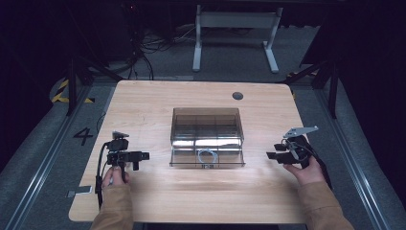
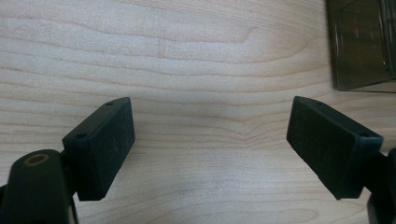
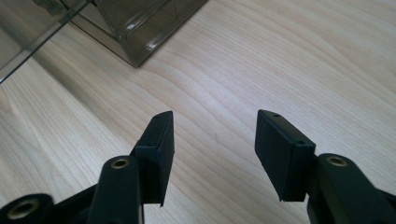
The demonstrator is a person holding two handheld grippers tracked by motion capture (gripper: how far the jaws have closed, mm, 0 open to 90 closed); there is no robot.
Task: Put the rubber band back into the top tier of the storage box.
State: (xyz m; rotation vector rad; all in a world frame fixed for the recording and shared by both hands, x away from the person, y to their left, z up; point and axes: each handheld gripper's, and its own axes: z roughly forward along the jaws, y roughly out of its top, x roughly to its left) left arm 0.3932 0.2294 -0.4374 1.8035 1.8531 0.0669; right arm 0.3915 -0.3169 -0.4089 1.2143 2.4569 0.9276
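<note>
Smoky clear box [image 1: 207, 129] at mid-table [image 1: 143, 100], lid swung down toward the near edge, a small coil of pale cable [image 1: 208, 155] lying at its front. Left of the box and well apart from it, left gripper [image 1: 142, 155] pointing toward it, jaws spread wide over bare wood with nothing between. Right of the box, likewise well apart, right gripper [image 1: 271, 153] low over the wood, jaws parted and empty, aimed at the box's near corner [image 3: 135, 60].
</note>
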